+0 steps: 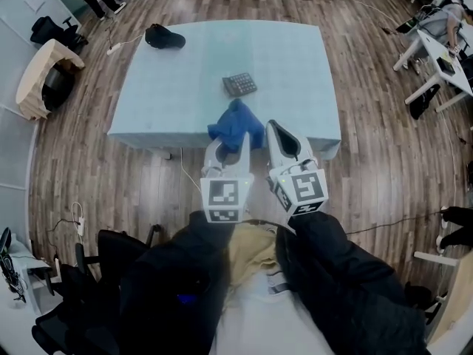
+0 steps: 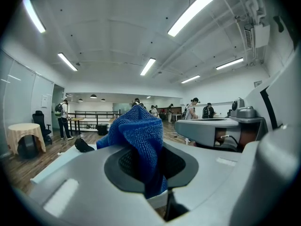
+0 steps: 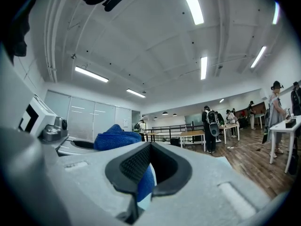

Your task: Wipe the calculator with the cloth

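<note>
Wiping not begun: dark grey calculator [image 1: 240,84] sits untouched, upper centre of the pale blue surface [image 1: 170,87].
Left gripper [image 1: 228,146] fingers clamp the blue terry cloth [image 1: 236,124] just below it; right gripper [image 1: 284,143] fingers, nearly together, seemingly pinch its corner.

Dark brown wood-plank flooring [image 1: 369,161] is spreading across the whole room, and a square table under a pale blue cover [image 1: 170,87] is standing in the middle of it. A round table draped in cream fabric [image 1: 33,76] is sitting at the left near a black office chair [image 1: 48,29], while white desks [image 1: 443,58] are lining the right side. Long fluorescent strip lights [image 2: 193,11] are glowing on the white ceiling [image 2: 117,32]. Pale glass wall panels [image 3: 89,114] and a black railing [image 2: 89,114] are closing off the far end, where people with backpacks [image 3: 209,126] are standing.
</note>
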Tool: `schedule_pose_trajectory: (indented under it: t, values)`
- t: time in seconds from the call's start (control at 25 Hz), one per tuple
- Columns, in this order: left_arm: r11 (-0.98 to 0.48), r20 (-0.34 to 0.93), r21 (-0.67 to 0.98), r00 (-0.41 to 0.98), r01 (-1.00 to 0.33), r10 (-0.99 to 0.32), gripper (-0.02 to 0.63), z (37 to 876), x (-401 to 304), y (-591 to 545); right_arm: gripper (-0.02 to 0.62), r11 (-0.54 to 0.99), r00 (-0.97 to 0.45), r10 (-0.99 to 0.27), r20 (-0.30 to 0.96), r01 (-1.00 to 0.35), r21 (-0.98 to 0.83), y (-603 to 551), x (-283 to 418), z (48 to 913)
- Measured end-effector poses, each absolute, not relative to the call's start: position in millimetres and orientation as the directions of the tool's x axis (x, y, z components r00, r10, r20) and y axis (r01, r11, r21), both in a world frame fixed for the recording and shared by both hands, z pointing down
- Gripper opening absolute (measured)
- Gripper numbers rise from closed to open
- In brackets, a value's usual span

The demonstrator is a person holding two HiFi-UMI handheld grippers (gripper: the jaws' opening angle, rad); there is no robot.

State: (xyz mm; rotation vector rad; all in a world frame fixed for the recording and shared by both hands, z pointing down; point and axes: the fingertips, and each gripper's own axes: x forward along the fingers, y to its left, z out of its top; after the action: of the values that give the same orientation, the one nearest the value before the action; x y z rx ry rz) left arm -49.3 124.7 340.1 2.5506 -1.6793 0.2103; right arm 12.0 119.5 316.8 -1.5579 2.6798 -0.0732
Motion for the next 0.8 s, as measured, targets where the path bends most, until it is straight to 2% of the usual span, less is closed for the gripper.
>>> schedule_pose_trajectory:
  t: [0.4, 0.8]
  values:
    - [-0.440, 0.167, -0.026, 0.431, -0.897, -0.887, 0.058, 340.4, -87.7, 30.5, 0.000, 0.450, -0.451, -0.892, -0.003, -0.890, -0.072, 28.5, -24.7, 321.0]
    - [-0.480, 0.191, -0.008, 0.469, -0.877, -0.862, 0.058, 353.5, -93.4, -26.7, 0.000, 0.416, -0.419, -0.907, 0.035, -0.907, -0.068, -27.6, -30.6, 333.1]
